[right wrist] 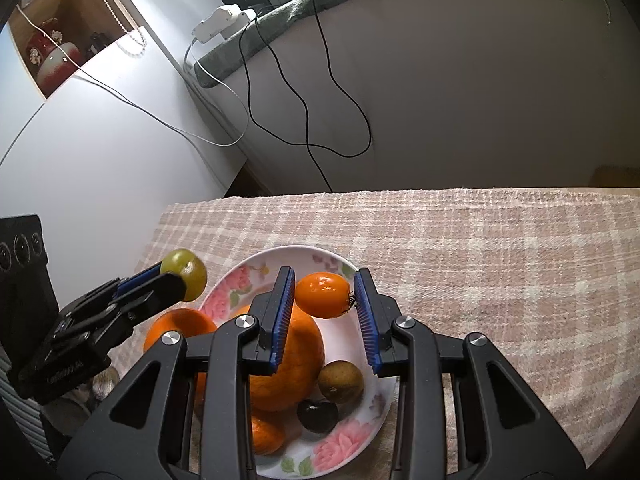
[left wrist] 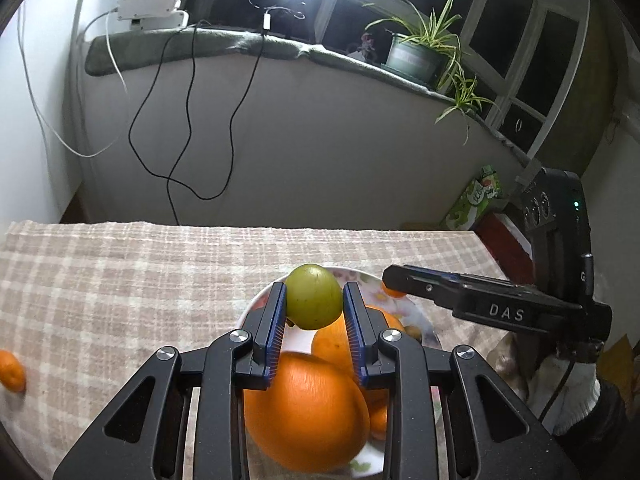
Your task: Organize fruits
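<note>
Checked cloth covers the bench (right wrist: 500,248) across the lower half of both views, and low at centre of the right wrist frame sits the floral plate (right wrist: 340,448), crowded with fruit. Biggest of the lot is the large orange (right wrist: 292,360) at lower centre, with a second orange (right wrist: 180,326) to its left, then a brownish kiwi (right wrist: 341,381) and a dark round fruit (right wrist: 317,415) towards the lower right of the plate. Over to the left hand-held gripper (left wrist: 314,300), centre of its own view: blue pads clamped on a green fruit (left wrist: 314,295), held above the plate. The right hand-held gripper (right wrist: 325,295) pinches a small orange citrus (right wrist: 323,294), raised over the plate's far side. One stray orange fruit (left wrist: 11,371) lies on the cloth at the far left edge.
</note>
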Demonstrator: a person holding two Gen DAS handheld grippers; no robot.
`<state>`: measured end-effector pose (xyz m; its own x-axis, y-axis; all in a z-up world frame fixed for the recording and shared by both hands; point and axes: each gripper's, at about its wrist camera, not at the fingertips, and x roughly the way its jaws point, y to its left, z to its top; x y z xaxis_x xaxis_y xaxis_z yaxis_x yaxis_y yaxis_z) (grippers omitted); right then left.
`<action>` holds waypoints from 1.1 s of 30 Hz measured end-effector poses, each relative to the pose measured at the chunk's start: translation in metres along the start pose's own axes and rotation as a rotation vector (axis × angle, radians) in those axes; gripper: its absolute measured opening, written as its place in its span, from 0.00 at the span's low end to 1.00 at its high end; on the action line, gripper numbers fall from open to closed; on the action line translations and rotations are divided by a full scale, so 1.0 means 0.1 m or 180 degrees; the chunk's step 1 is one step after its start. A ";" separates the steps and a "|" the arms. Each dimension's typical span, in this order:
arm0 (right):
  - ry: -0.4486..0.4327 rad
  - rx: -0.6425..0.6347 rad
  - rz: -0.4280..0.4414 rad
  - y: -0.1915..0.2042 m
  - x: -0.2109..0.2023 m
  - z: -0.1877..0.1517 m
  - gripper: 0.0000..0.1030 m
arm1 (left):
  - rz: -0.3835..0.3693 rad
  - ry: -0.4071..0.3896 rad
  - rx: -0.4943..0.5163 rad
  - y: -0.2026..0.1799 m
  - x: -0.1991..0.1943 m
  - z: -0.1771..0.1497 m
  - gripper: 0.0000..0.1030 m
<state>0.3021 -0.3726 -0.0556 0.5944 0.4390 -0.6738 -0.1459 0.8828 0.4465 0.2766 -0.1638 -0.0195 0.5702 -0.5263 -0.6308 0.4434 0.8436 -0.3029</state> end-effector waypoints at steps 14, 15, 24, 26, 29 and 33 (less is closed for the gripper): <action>0.0052 -0.0006 0.0024 -0.04 0.03 -0.01 0.32 | 0.0006 0.0117 -0.0032 -0.01 0.19 0.02 0.27; 0.0050 -0.0007 0.0026 -0.04 0.03 -0.01 0.32 | 0.0005 0.0123 -0.0024 -0.01 0.19 0.02 0.27; 0.0036 0.0015 0.0046 -0.06 -0.02 -0.02 0.44 | 0.0017 0.0123 -0.0032 -0.03 0.19 0.02 0.40; 0.0006 0.0025 0.0031 -0.06 -0.05 -0.02 0.50 | 0.0018 0.0104 -0.0034 -0.03 0.17 0.03 0.42; -0.0028 0.0042 0.0036 -0.07 -0.09 -0.02 0.53 | 0.0024 0.0077 -0.0035 -0.03 0.13 0.03 0.42; -0.0049 0.0042 0.0029 -0.06 -0.13 -0.02 0.54 | 0.0026 0.0046 -0.0039 -0.02 0.08 0.02 0.42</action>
<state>0.2938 -0.3832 -0.0505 0.6051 0.4443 -0.6606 -0.1411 0.8765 0.4603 0.2819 -0.1702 -0.0226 0.5637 -0.5180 -0.6434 0.4303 0.8491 -0.3065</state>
